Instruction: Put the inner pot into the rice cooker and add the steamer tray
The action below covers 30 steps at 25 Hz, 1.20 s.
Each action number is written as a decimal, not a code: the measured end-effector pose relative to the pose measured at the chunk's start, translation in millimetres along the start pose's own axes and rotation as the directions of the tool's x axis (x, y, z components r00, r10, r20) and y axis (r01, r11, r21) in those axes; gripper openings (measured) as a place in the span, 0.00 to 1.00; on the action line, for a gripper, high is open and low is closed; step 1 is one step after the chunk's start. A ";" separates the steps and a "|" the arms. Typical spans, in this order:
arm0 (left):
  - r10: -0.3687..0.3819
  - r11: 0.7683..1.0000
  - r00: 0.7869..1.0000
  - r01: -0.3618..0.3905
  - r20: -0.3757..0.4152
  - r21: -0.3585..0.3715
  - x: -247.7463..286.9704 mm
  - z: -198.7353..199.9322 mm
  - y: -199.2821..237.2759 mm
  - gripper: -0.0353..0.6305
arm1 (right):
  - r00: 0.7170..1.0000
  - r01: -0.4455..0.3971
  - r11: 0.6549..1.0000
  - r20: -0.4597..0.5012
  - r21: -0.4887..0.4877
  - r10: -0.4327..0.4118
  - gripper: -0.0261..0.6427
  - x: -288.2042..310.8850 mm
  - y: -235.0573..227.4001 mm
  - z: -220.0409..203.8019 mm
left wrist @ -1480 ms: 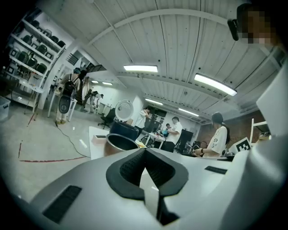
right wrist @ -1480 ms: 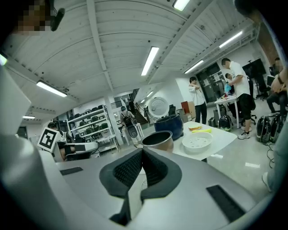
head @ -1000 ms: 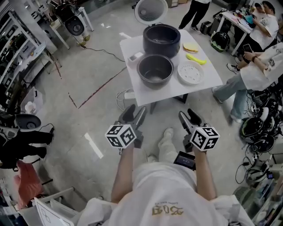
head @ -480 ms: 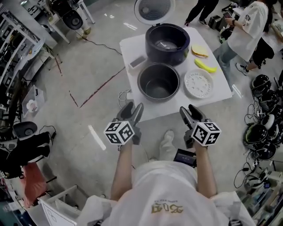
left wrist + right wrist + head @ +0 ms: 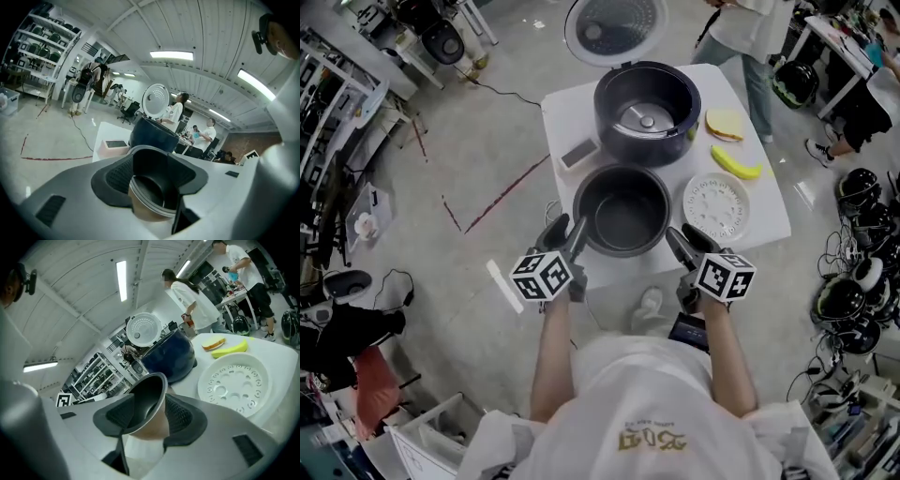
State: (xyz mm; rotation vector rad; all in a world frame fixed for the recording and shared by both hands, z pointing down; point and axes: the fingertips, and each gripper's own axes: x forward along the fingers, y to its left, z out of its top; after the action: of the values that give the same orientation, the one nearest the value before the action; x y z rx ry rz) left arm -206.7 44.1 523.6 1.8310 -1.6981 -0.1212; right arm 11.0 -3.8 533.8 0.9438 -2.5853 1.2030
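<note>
The inner pot stands on the white table, just in front of the open rice cooker, with the steamer tray at its right. The left gripper and the right gripper each straddle the pot's near rim. Both sets of jaws have just been closing but are wide apart, not yet clamped on it.

No word, brand or number can be read with certainty. The nearest thing to lettering is a gold print on the front of the person's white shirt. It shows upside down in the head view, and its characters are too blurred to spell out. The left cube on the left gripper and the right cube on the right gripper carry black-and-white square code patterns, not letters. One such marker also shows at the left of the right gripper view.
</note>
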 end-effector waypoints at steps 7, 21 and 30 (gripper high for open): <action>0.006 1.000 0.996 -0.006 -0.089 -0.001 37.0 2.7 28.9 0.41 | 0.999 0.027 0.998 -0.026 0.065 -0.025 0.33 24.0 -11.5 -0.5; -0.168 0.983 0.943 0.182 -0.287 0.021 93.5 -7.1 49.7 0.20 | 0.977 0.212 0.969 0.009 0.130 -0.215 0.22 56.5 -18.3 -20.7; -0.192 0.980 0.931 0.199 -0.311 -0.008 91.9 -11.2 51.2 0.18 | 0.964 0.264 0.954 0.005 0.145 -0.267 0.18 53.1 -17.7 -28.8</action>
State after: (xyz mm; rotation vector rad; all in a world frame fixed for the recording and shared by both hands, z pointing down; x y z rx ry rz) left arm -230.7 -35.1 589.4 1.9189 -1.3043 0.1018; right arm -24.5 -16.9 584.1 1.2943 -2.3172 1.3192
